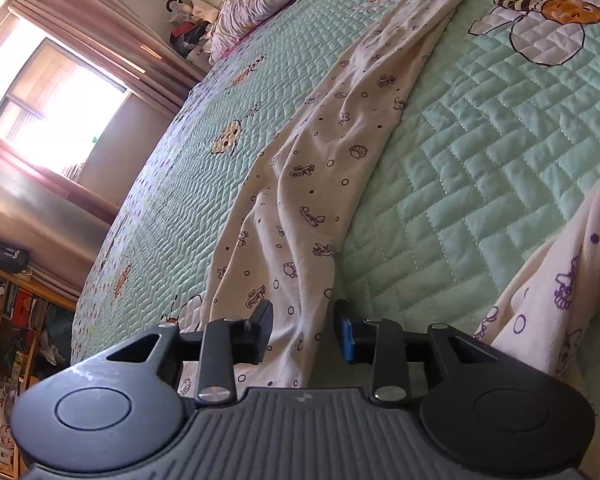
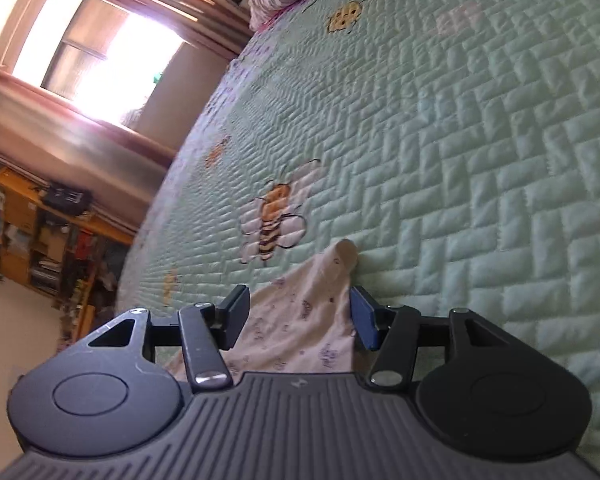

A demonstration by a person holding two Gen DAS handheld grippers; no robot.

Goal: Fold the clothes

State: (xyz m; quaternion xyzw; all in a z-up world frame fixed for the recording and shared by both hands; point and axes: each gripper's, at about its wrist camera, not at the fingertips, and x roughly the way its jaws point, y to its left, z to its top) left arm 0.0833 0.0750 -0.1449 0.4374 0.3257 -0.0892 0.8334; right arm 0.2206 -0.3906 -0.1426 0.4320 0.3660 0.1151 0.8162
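Here both grippers, left gripper (image 1: 302, 330) and right gripper (image 2: 300, 320), are straddling the printed garment (image 1: 300, 200) at lower centre with fingers spread, unclenched; closing shallowly risks the cloth slipping.

we hold the left gripper (image 1: 303, 330) low and level, its two fingers parted with a wide gap between them. the right gripper (image 2: 300, 318) sits the same way, fingers spread apart, one black pad (image 2: 236, 314) opposite a blue one.
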